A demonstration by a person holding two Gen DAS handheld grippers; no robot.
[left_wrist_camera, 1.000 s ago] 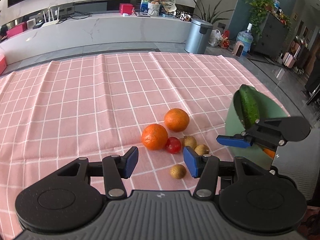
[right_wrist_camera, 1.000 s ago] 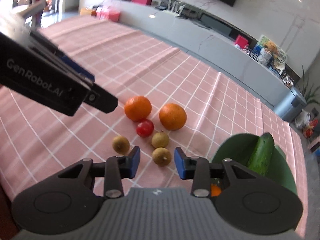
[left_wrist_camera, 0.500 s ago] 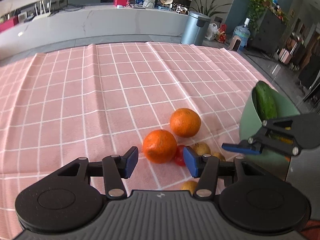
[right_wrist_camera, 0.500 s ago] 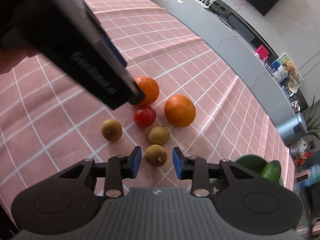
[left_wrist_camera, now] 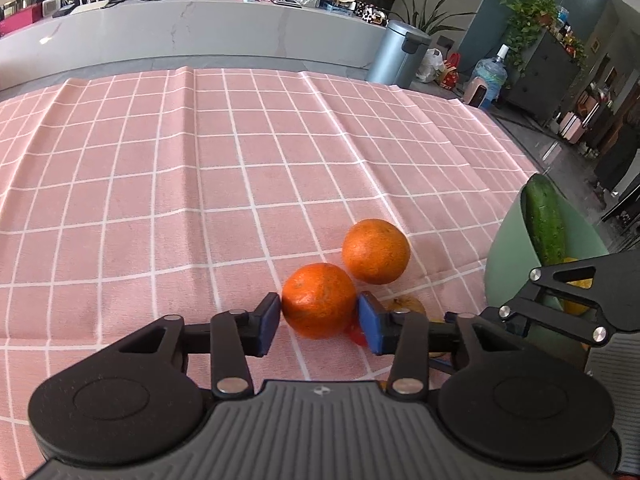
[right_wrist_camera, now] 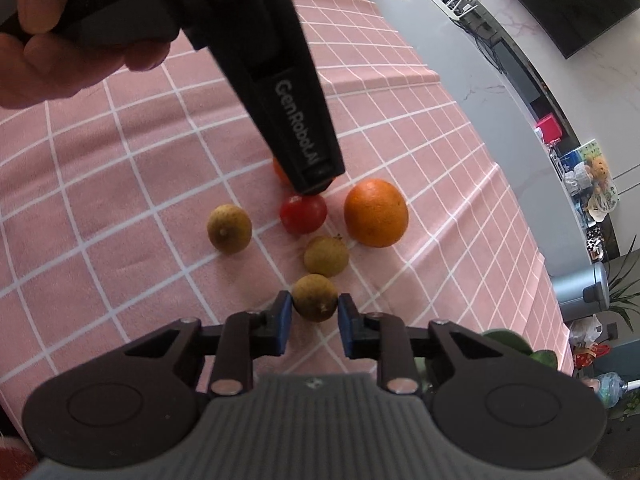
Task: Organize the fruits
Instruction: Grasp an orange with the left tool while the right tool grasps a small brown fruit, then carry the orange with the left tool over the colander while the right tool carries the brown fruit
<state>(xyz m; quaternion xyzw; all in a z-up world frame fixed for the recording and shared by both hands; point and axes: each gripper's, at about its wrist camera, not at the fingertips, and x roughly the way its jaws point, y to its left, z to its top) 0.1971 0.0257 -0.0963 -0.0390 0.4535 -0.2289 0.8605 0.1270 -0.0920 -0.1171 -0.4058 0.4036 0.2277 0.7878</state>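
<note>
On our left, the left gripper (left_wrist_camera: 318, 320) has its blue pads right against the near orange (left_wrist_camera: 319, 299) — touching both sides, though whether we have squeezed firm we cannot tell. Just ahead sits the second orange (left_wrist_camera: 376, 251), and the cherry tomato (right_wrist_camera: 303, 213) crowds the right pad. Over to the right gripper (right_wrist_camera: 312, 318) — jaws apart, flanking the nearest longan (right_wrist_camera: 315, 297), not yet clamped. We judge both are mid-pick; next we need to close, lift clear, then swing right toward the green bowl (left_wrist_camera: 506, 248), where a cucumber (left_wrist_camera: 545, 220) leans. Two more longans (right_wrist_camera: 326, 256) lie ahead.
</note>
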